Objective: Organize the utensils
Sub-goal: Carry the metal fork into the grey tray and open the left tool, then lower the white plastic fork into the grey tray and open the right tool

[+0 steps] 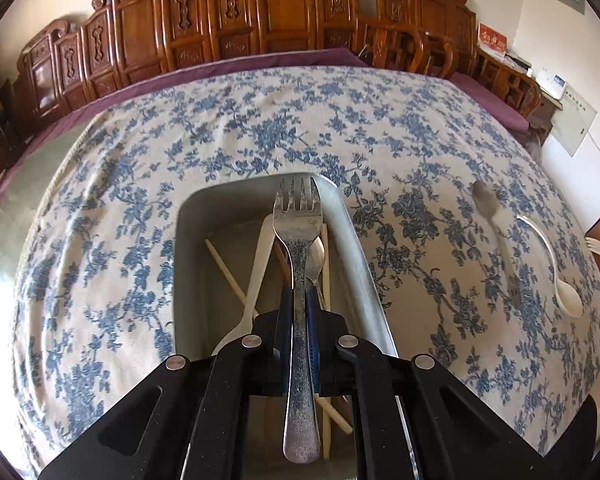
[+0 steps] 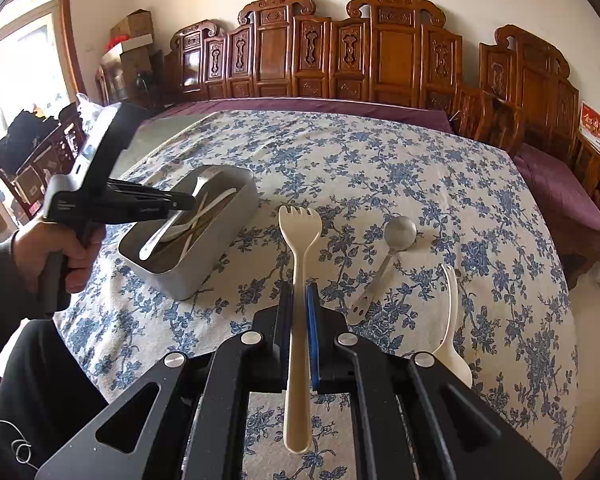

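Note:
My left gripper (image 1: 299, 300) is shut on a metal fork (image 1: 298, 240) and holds it over the grey metal tray (image 1: 188, 248). The tray holds chopsticks, a white plastic utensil and a metal spoon. My right gripper (image 2: 300, 300) is shut on a cream plastic fork (image 2: 299, 264), held above the floral tablecloth. In the right wrist view the left gripper (image 2: 188, 202) hovers over the tray (image 2: 236, 208) at the left. A metal spoon (image 2: 396, 236) and a white plastic spoon (image 2: 450, 336) lie on the cloth to the right; they also show in the left wrist view (image 1: 490, 208), (image 1: 556, 268).
The table carries a blue floral cloth (image 2: 380, 168) over a purple cover. Carved wooden chairs (image 2: 380, 52) line the far side. The person's hand (image 2: 56, 248) holds the left gripper's handle at the left edge. Boxes (image 2: 134, 36) and a window are at the back left.

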The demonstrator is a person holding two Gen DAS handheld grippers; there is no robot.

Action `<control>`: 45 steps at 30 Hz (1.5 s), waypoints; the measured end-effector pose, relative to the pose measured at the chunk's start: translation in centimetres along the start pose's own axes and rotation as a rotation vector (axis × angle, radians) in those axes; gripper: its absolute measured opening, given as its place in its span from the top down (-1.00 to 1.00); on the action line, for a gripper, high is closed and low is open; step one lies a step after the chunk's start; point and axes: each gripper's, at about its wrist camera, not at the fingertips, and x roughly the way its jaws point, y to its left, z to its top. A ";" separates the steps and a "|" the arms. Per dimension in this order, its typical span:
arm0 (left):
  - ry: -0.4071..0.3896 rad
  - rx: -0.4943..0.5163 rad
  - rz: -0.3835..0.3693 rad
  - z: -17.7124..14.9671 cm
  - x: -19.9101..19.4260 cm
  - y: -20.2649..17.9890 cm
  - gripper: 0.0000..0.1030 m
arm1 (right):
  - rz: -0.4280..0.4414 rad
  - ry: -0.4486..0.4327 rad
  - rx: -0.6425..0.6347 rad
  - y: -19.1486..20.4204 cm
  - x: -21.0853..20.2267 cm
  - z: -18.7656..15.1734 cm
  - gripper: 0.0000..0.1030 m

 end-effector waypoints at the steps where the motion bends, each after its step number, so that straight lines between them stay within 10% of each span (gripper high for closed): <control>1: 0.006 0.000 0.000 0.0 0.3 -0.1 0.88 | 0.001 0.001 0.002 -0.1 0.0 0.0 0.83; 19: 0.111 0.003 -0.006 -1.0 3.5 -0.4 0.87 | 0.021 0.027 0.014 0.0 0.8 1.5 0.83; 45: -0.126 -0.046 -0.006 -3.1 -10.3 5.3 0.70 | 0.143 0.060 -0.046 8.5 5.7 8.2 0.83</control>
